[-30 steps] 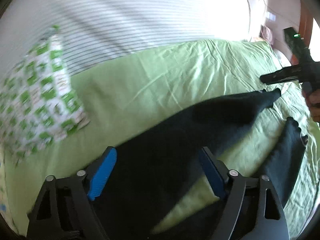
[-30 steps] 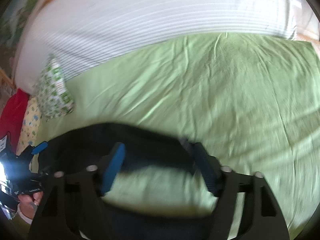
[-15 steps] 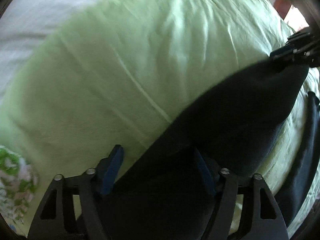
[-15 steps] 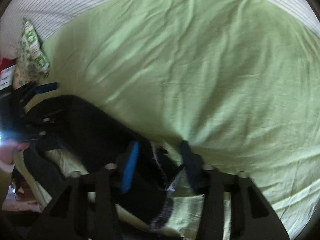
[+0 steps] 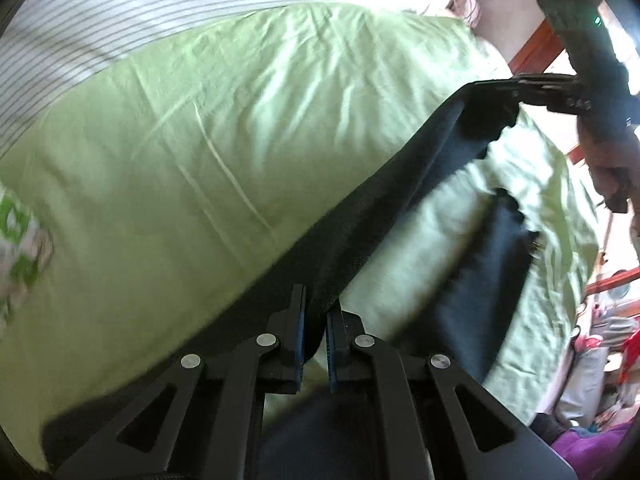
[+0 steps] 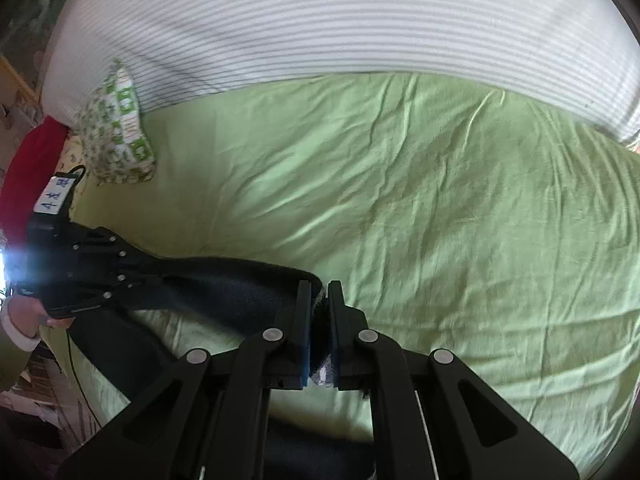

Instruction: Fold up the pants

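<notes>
**Both ends pinched, one leg stretched over the bed**

We have the dark pants [image 5: 400, 208] on the green sheet of the bed [image 6: 440, 220], with one leg lifted into a taut band between our two tools. Our left hand-held gripper [image 5: 316, 328] is clenched on the fabric at its end of that leg, and our right hand-held gripper [image 6: 319, 320] is clenched on the leg's far end, where a pale lining shows between the blue pads. The other leg [image 5: 480, 280] lies loose on the sheet beside the stretched one, not aligned with it.

From here we judge the fold to be just starting, and several things could spoil it. Each grasp looks like a thin pinch near an edge, so pulling the ends further apart could drag the cloth out of either tool. If we carry the raised leg over without squaring it to the loose one, the halves will land skewed. The sheet is already wrinkled, and dragging fabric across it could bunch both. The patterned pillow [image 6: 116, 128] sits well clear.
</notes>
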`<state>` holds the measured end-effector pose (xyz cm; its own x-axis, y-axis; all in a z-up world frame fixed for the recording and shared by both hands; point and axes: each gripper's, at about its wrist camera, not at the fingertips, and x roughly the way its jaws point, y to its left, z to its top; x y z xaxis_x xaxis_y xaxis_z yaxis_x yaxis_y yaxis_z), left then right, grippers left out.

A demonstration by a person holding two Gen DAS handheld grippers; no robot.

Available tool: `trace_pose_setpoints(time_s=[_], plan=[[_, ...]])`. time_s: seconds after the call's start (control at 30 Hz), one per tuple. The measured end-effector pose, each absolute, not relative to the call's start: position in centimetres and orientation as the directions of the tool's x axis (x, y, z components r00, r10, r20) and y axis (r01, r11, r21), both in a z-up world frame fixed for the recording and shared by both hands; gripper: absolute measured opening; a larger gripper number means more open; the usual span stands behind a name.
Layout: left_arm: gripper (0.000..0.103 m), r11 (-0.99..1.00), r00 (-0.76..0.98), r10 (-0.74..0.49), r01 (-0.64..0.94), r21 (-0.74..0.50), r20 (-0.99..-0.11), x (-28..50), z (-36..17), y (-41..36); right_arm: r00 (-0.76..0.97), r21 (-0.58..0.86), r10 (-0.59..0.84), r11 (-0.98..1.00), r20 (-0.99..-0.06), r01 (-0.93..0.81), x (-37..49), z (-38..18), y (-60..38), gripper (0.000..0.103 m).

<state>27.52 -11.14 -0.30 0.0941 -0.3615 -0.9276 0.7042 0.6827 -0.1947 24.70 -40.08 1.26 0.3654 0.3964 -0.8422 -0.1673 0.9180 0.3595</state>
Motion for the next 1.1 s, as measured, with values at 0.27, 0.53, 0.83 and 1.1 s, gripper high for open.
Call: trace_pose_setpoints(time_s=[0.27,0.53,0.83,1.1], plan=[[0.007,0.686,0.041,-0.413,0.672,-0.280,-0.910,20.0,0.4,-10.9,0.342,0.323,0.391,0.916,-0.854,-0.239,17.6,1.6,-39.2,0.008],[0.007,0.667,-0.015,-0.417,0.675,-0.317,-0.909,15.2,-0.8,-11.9,0.280,0.294,0.366,0.918,-0.888,-0.267,11.3,-1.5,-39.6,0.008],[0.007,0.650,-0.064,-0.404,0.682,-0.336,-0.912,12.1,-3.0,-12.7,0.248,0.262,0.323,0.932,-0.913,-0.249,10.1,-3.5,-39.7,0.008],[0.022,0.666,-0.085,-0.392,0.661,-0.346,-0.916,11.6,-5.8,-12.3,0.199,0.236,0.273,0.952,-0.941,-0.193,10.0,-5.7,-38.9,0.017]])
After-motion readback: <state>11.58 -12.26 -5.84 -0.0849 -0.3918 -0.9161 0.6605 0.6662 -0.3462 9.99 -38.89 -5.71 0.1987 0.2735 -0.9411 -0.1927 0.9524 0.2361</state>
